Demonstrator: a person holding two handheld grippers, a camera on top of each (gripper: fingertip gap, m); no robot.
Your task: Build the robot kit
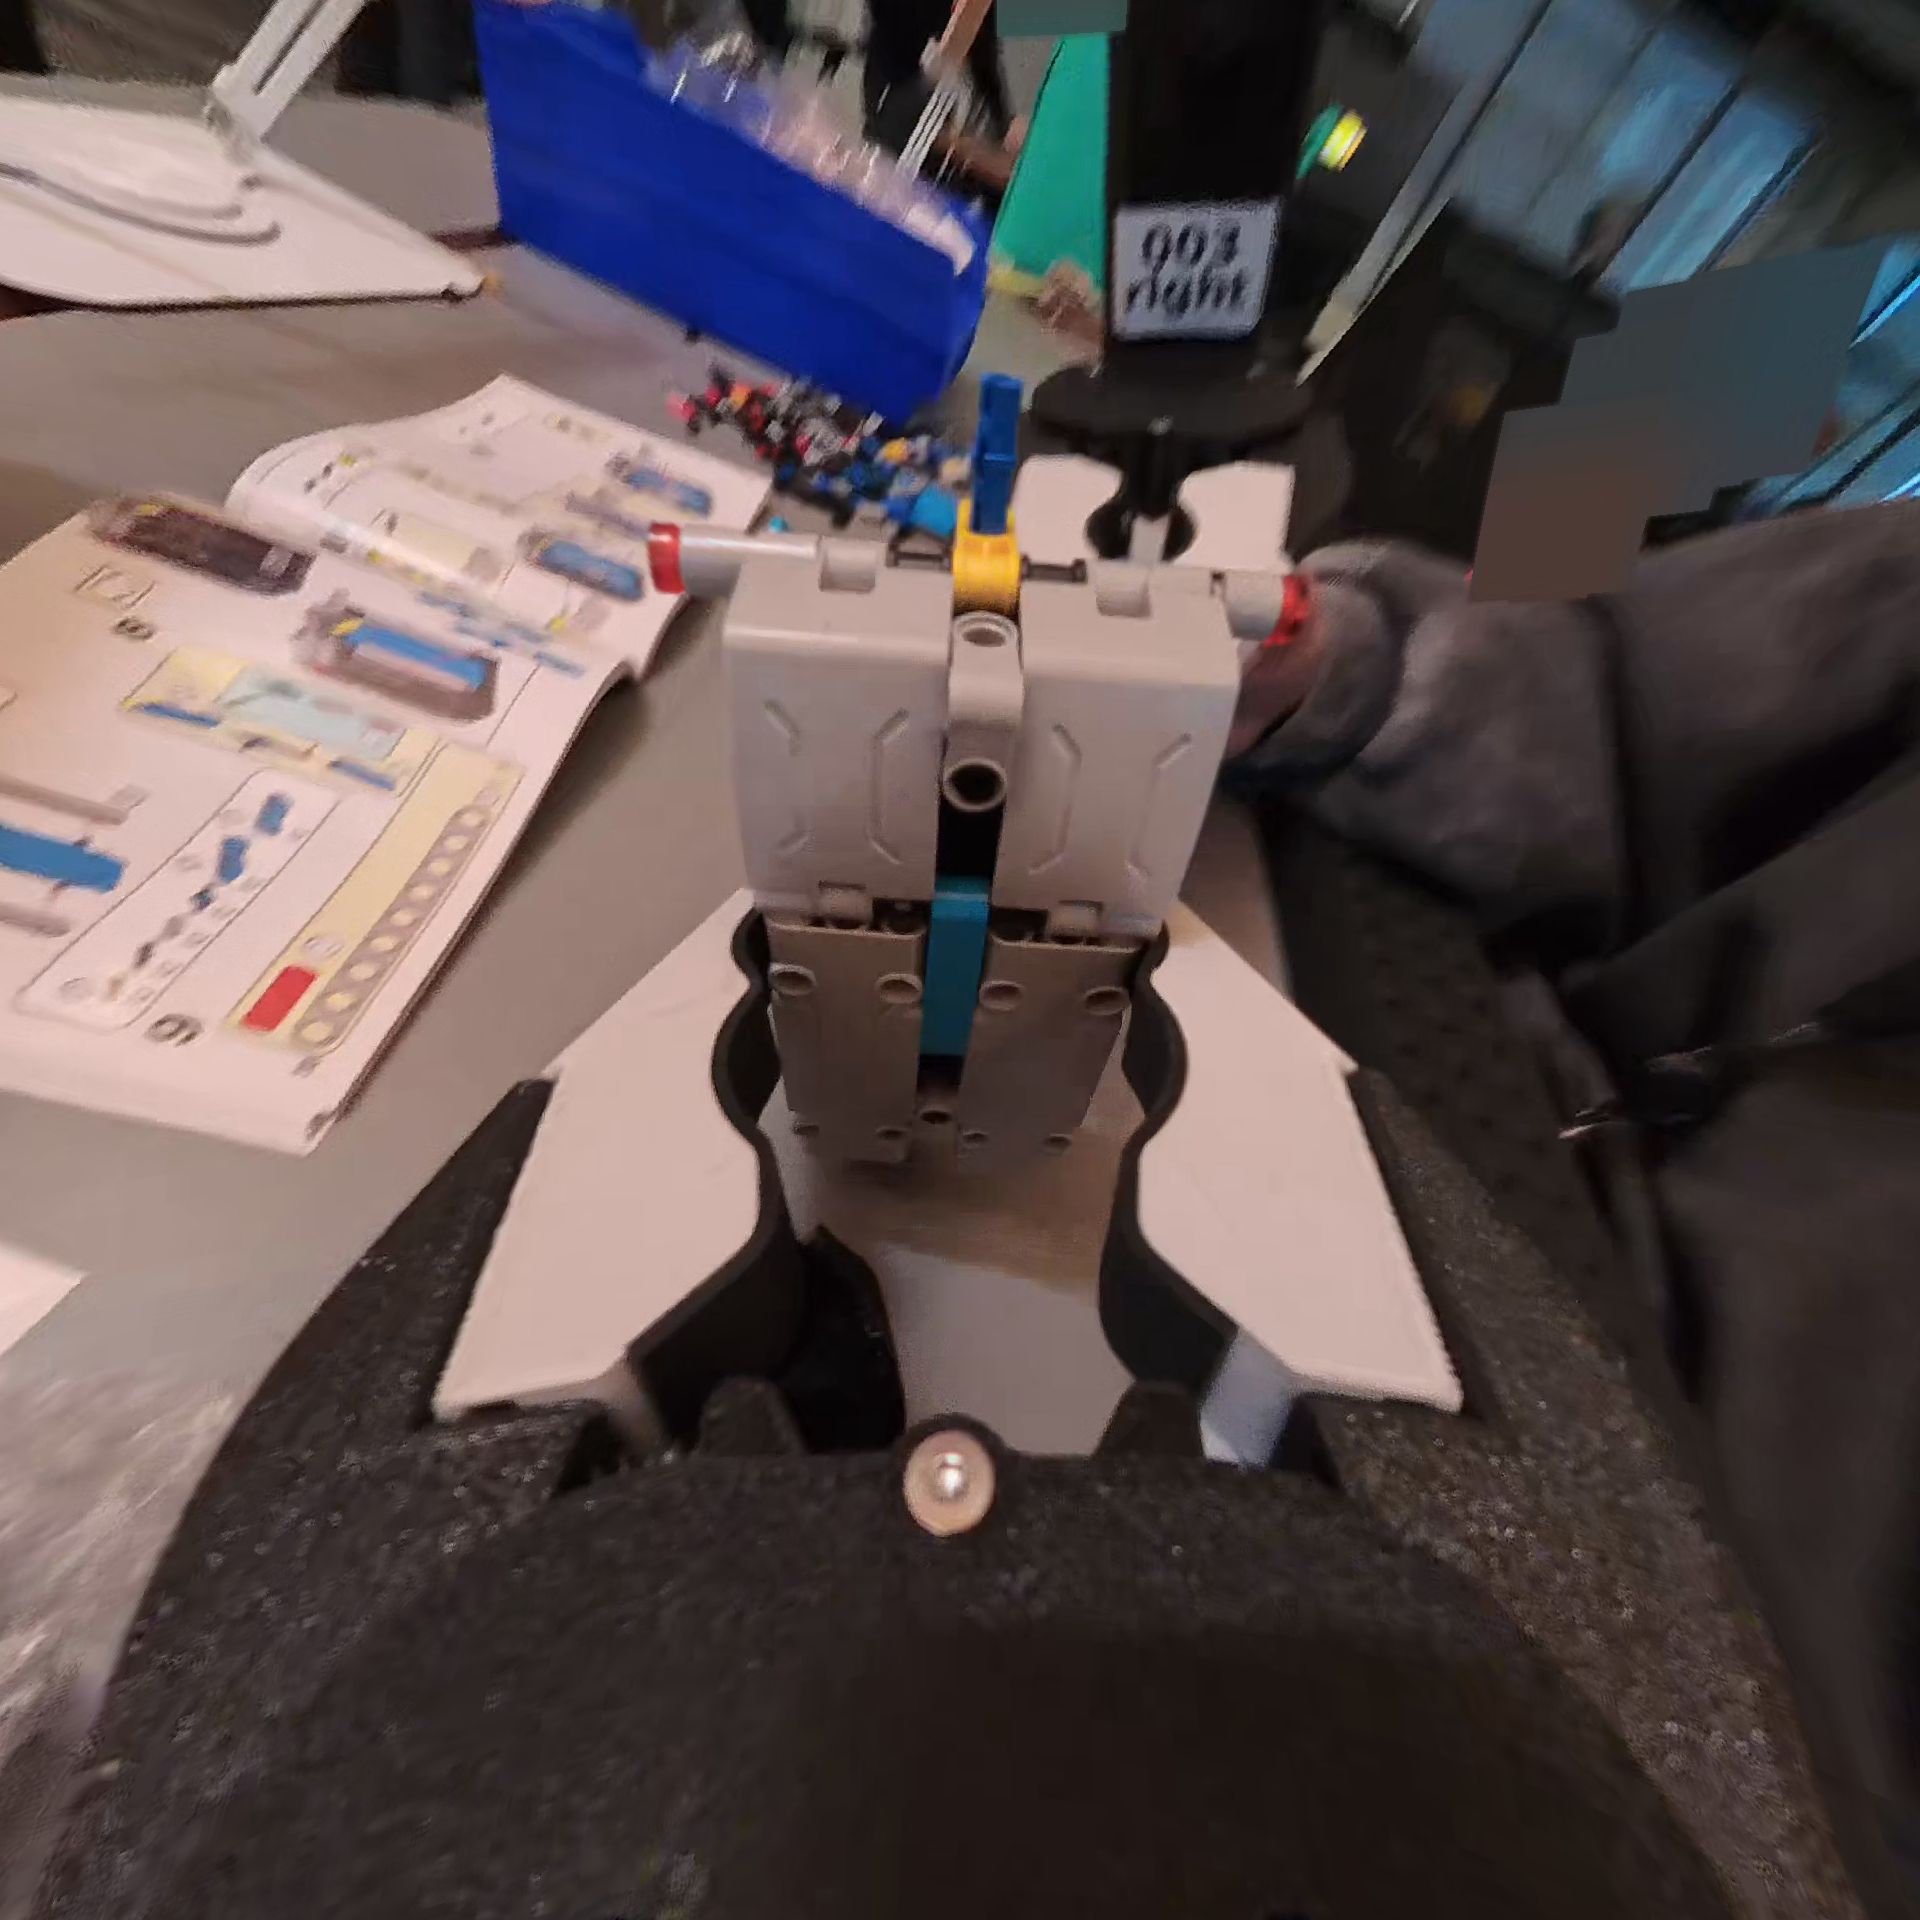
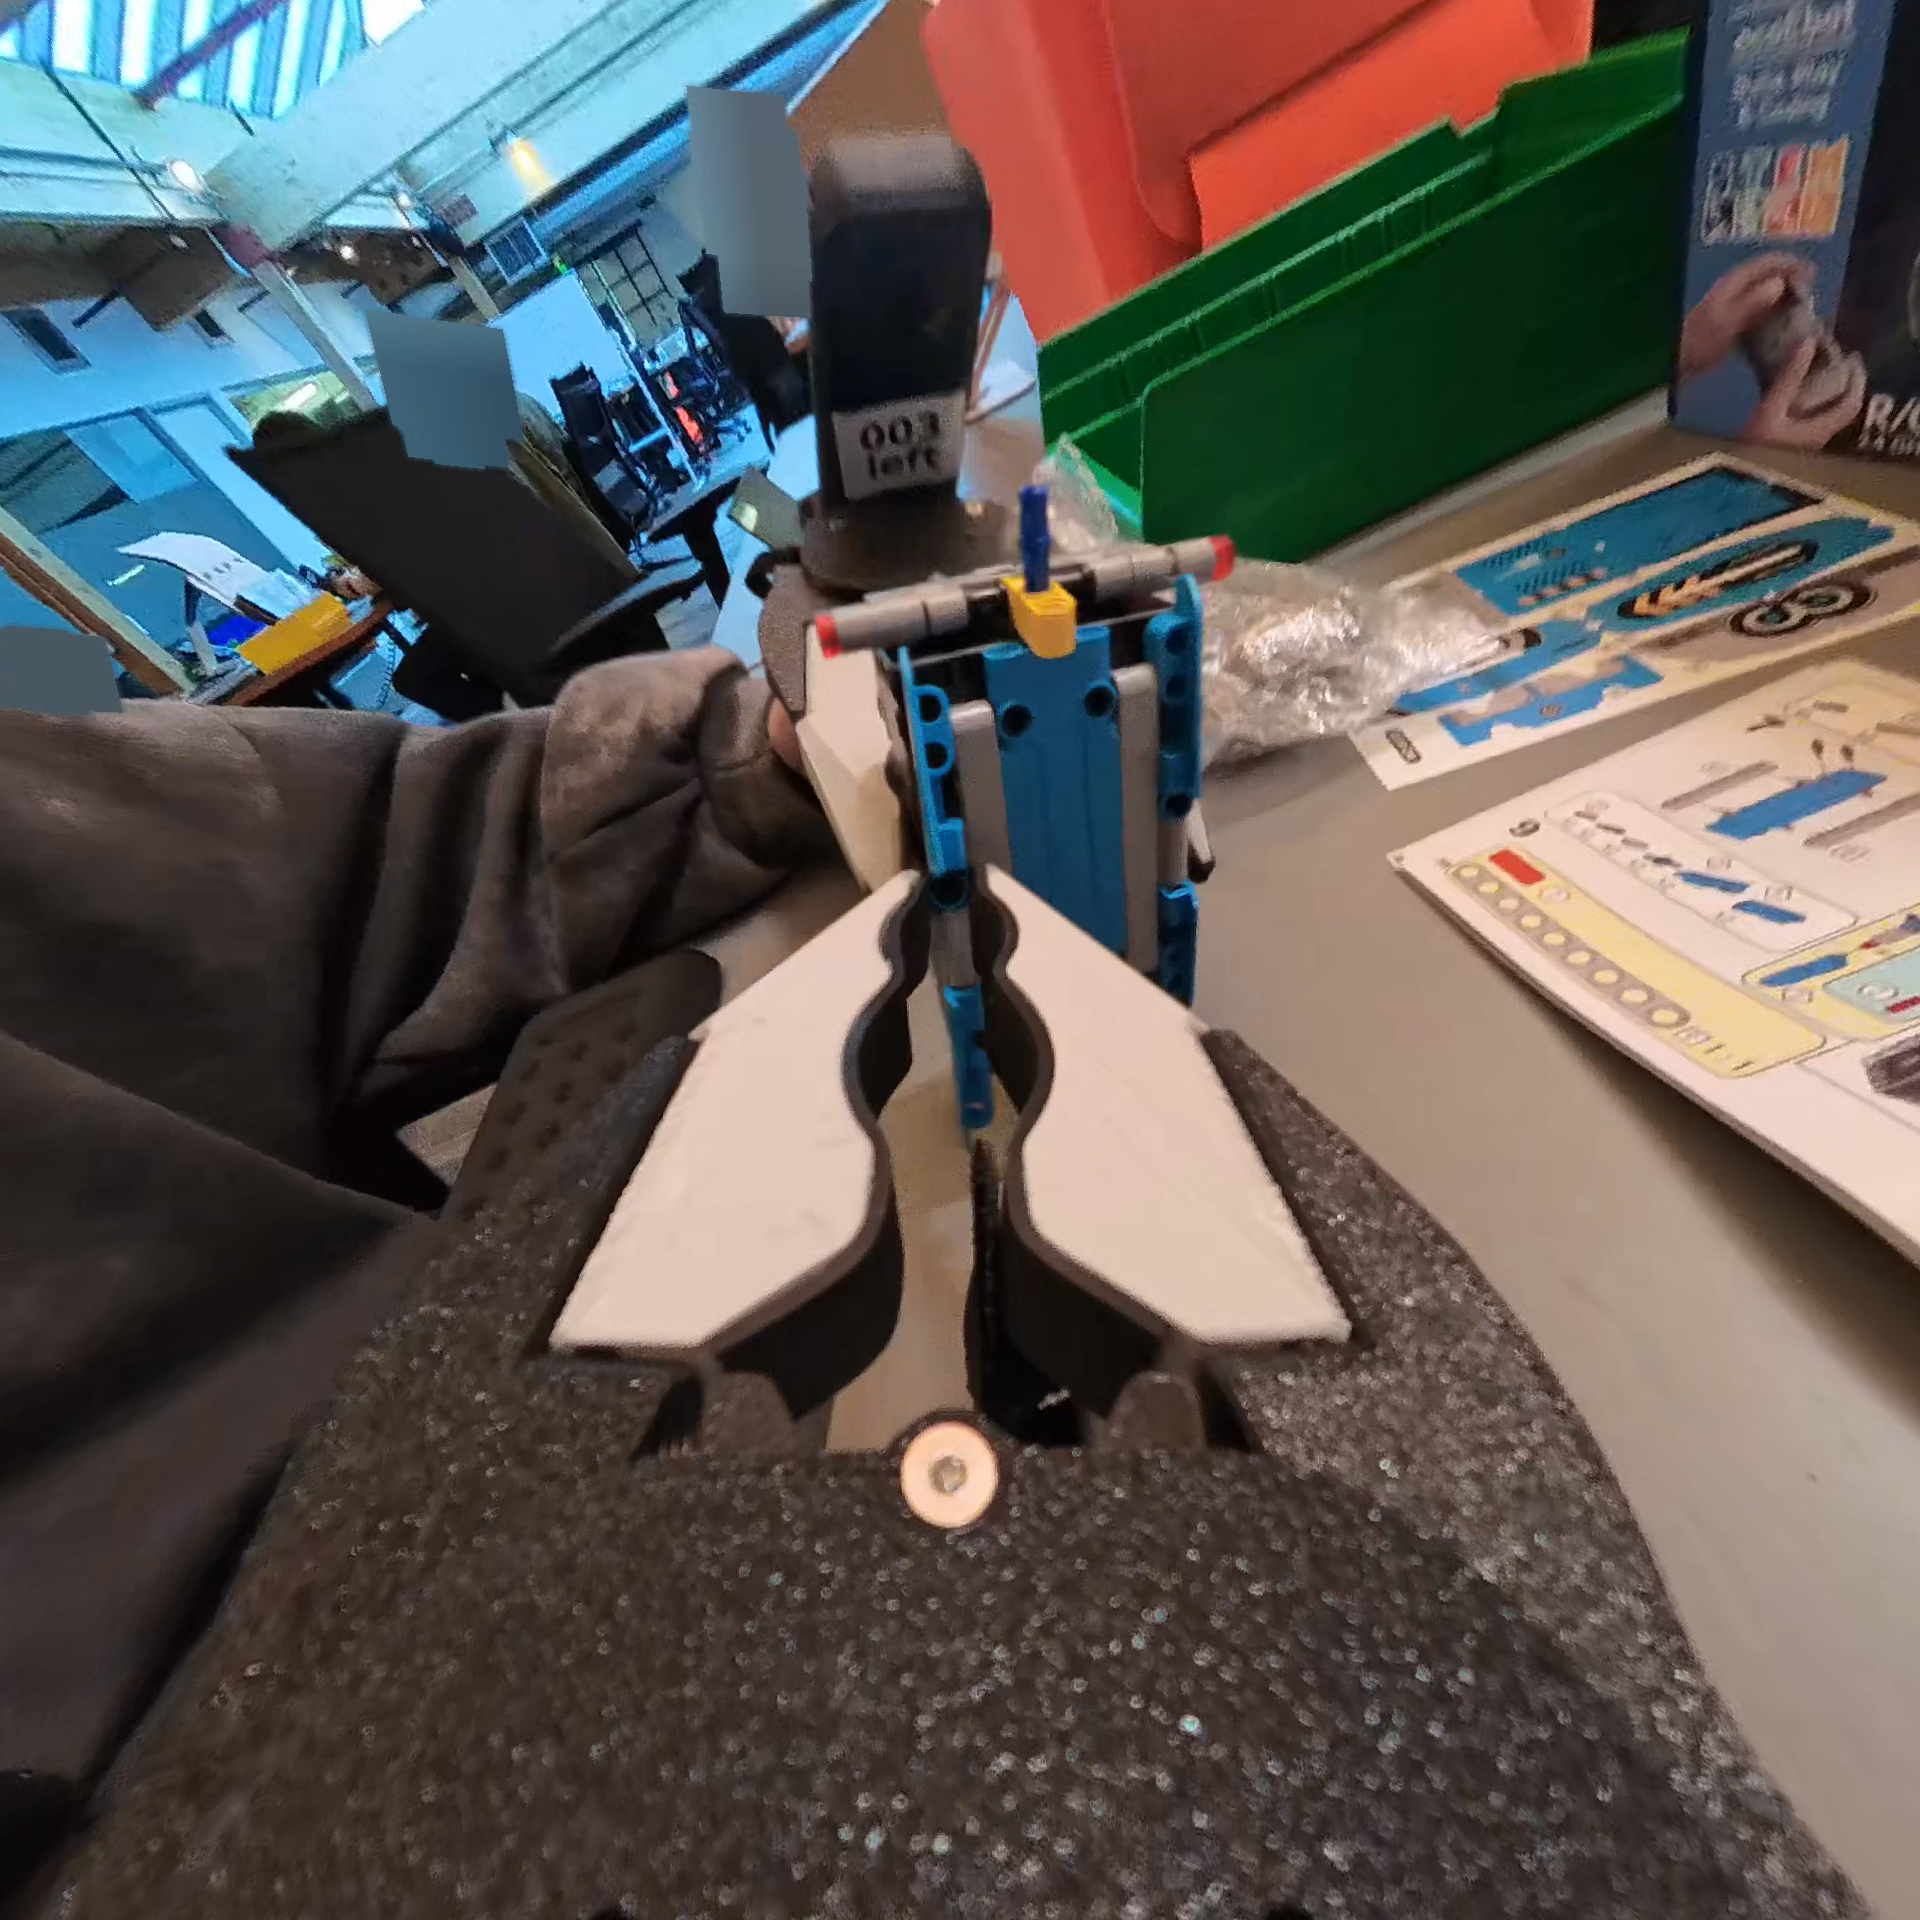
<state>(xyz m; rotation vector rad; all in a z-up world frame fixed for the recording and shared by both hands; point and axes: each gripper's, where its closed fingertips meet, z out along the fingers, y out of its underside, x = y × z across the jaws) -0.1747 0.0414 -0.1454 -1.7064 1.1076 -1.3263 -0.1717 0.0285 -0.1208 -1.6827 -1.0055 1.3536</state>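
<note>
Here we grip the toy model from both sides: our left gripper clamps its grey base, our right gripper pinches its blue edge above the bench.

One grey-and-blue plastic brick assembly stood between two white-fingered grippers, the left gripper and the right gripper. It carried one yellow connector, one upright blue pin and two red-tipped grey axle ends. One open printed instruction booklet lay nearby, with one blue plastic bin, one green plastic bin and one crumpled clear bag.
</note>
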